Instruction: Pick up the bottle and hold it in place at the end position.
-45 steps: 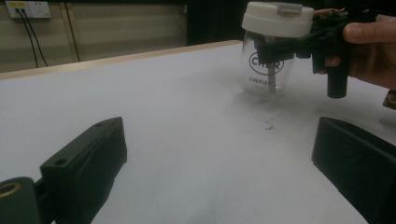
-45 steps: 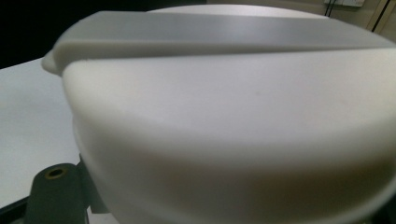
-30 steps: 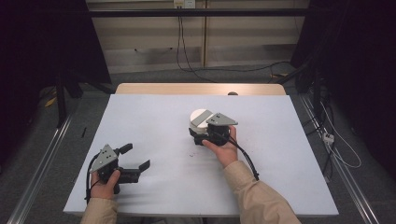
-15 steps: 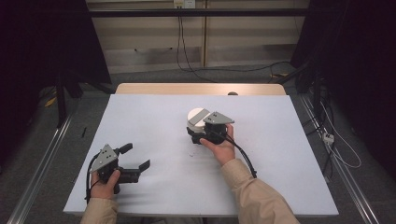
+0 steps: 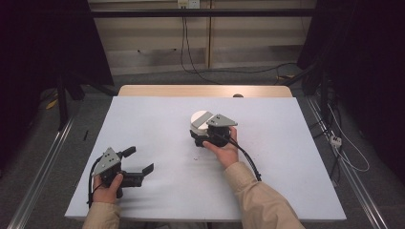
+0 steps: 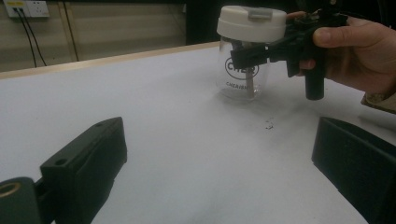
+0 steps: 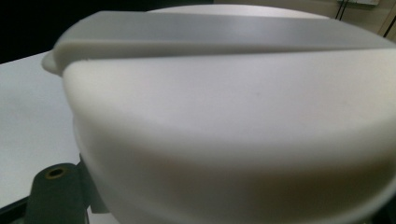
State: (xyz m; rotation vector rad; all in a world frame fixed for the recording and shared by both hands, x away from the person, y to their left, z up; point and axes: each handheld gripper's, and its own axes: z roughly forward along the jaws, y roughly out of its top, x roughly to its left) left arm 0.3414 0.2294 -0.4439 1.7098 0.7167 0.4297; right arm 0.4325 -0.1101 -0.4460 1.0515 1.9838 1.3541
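Forearms in tan sleeves enter from the near edge of the worktop (image 5: 157,119), and you hold one tool in each hand. Your left tool (image 5: 136,161) rests near the near-left corner, its jaws spread wide with nothing between them; the left gripper view shows both black jaws, blocky and matte, well apart over bare surface. Open room lies all around this tool, with the worktop's left and near edges close by.

Farther in, near the centre, your right tool (image 5: 203,133) is at the jar (image 6: 243,74). The jar stands upright, long axis vertical, lid uppermost, base on the worktop. Its body is clear glass or plastic, cylindrical, with dark printed lettering on the wall. The lid (image 6: 251,23) is white, round, smooth and matte, with a raised flat bar across its top, seen close up in the right gripper view. The left gripper view shows one black jaw of the right tool lying against the jar's wall just below the lid; the opposite jaw is hidden behind the jar, so whether the grip is closed on it cannot be told.

A small dark speck (image 6: 269,123) lies on the worktop just beside the jar. The worktop is pale grey, flat and smooth. Beyond the jar it stays bare up to a wooden strip (image 5: 205,90) along the far edge.
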